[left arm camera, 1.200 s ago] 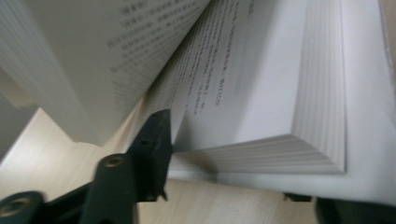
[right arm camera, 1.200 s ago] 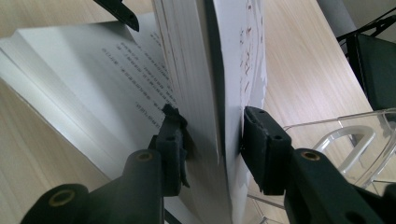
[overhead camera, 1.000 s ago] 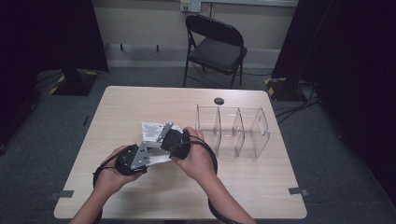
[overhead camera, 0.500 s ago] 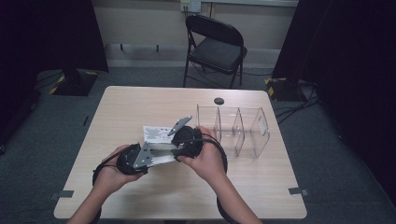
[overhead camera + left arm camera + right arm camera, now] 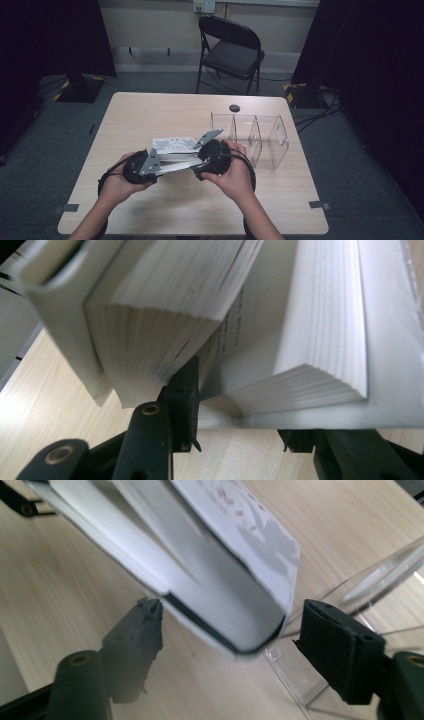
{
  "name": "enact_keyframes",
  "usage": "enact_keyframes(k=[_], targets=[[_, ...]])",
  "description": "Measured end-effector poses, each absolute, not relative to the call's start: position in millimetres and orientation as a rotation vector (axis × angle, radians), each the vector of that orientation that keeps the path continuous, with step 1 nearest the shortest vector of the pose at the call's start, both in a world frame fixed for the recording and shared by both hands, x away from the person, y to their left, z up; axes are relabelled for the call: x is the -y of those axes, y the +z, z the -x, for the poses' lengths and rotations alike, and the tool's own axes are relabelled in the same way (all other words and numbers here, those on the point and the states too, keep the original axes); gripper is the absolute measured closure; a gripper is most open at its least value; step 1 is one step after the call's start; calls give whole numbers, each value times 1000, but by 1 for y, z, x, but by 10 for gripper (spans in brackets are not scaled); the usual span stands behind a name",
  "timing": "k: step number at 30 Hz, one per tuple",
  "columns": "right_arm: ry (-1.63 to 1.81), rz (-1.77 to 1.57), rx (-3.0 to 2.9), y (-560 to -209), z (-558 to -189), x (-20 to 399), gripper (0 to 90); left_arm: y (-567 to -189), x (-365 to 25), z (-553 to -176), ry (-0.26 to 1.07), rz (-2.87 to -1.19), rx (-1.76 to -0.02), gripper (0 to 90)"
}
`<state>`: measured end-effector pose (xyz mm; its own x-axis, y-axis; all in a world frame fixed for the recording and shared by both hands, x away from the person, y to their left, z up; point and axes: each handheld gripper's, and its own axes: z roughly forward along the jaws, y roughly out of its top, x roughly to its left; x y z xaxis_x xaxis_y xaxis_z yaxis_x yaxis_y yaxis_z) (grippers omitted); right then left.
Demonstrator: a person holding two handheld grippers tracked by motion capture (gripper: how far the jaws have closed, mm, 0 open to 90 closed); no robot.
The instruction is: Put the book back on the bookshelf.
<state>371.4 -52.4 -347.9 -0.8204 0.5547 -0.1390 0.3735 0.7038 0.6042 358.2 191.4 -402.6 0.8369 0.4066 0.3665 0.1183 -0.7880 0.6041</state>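
book position relative to both grippers

while the book (image 5: pixel 175 150) sits at frame centre in the high view, just above the table (image 5: pixel 150 110), the left gripper (image 5: pixel 235 415) is clamped on its lower pages: one jaw is wedged between fanned page blocks, the other lies under the bottom cover. the right gripper (image 5: pixel 227 630) is released; its jaws have just been opening, and the book's spine corner lies between them, clear of both pads. the clear organizer (image 5: pixel 260 137) stands just right of the right gripper.
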Motion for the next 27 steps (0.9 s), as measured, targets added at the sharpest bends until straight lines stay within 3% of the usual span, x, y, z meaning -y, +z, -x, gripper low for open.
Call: enact_keyframes(k=[5, 9, 14, 27], targets=[[855, -802, -2623, -374, -364, 68, 192, -397, -191, -360, 648, -2468, -381, 589], [883, -842, -2696, -423, -356, 86, 167, -389, -192, -362, 618, -2465, -392, 604], [911, -820, -2718, -459, -349, 96, 163, -380, -194, -367, 571, -2493, -405, 618], [911, -846, -2674, -487, -348, 104, 133, -364, -196, -379, 538, -2527, -418, 674]])
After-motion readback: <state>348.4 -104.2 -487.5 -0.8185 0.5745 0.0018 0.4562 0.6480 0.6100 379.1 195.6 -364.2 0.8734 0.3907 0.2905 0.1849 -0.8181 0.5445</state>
